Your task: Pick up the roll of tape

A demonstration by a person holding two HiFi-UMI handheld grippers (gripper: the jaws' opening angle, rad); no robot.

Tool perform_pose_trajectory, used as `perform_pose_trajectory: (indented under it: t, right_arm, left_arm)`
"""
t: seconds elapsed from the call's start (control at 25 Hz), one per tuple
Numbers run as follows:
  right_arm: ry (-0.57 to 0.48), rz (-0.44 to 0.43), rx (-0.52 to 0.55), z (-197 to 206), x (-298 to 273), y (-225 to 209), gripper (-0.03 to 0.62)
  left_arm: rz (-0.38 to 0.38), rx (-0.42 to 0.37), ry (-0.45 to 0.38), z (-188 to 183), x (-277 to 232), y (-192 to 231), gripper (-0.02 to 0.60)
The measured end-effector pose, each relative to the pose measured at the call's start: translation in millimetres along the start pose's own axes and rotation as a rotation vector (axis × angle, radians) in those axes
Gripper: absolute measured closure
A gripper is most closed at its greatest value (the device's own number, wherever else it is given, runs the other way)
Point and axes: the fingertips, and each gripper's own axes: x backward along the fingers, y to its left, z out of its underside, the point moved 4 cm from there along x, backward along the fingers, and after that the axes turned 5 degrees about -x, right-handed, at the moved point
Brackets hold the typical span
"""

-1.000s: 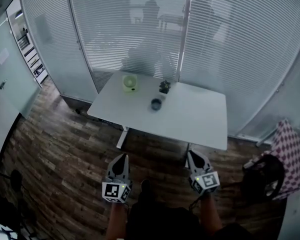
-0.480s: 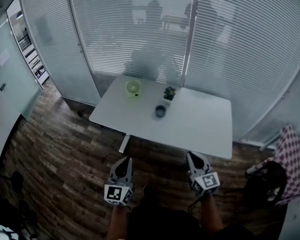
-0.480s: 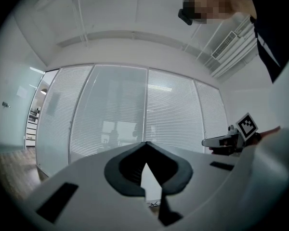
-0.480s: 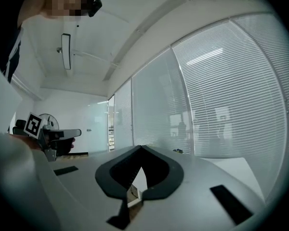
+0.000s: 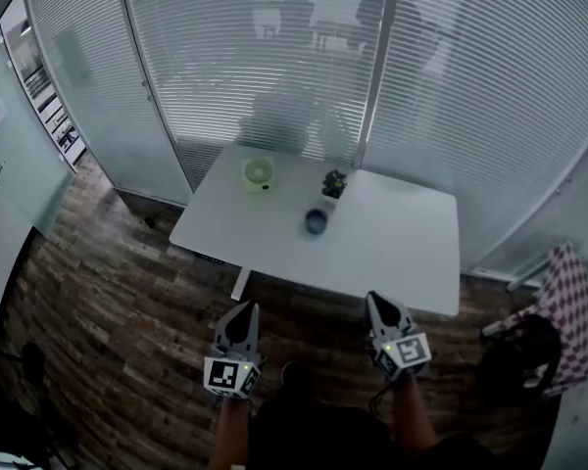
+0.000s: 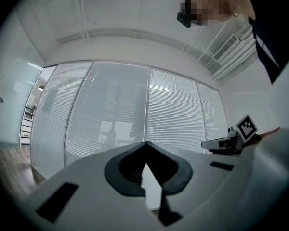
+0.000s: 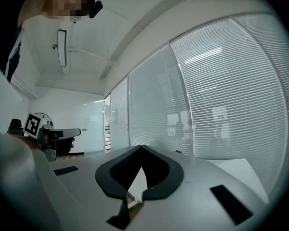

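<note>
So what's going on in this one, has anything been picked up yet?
Not yet. A person stands on the wood floor short of a white table, holding a gripper in each hand. The left gripper and right gripper are both shut and empty, and point toward the table. The roll of tape lies untouched near the table's middle, with a small potted plant and a light green round object behind it.
</note>
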Motion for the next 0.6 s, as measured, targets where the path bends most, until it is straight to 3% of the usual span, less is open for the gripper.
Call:
perform_pose_trajectory:
  t: [0.6]
  right_arm:
    - [-0.039, 0.092, 0.013, -28.8, -70.3, 3.1, 0.588]
  left_arm:
    - [0.105, 0.003, -0.029, -2.0, -74.4, 57.9, 0.575]
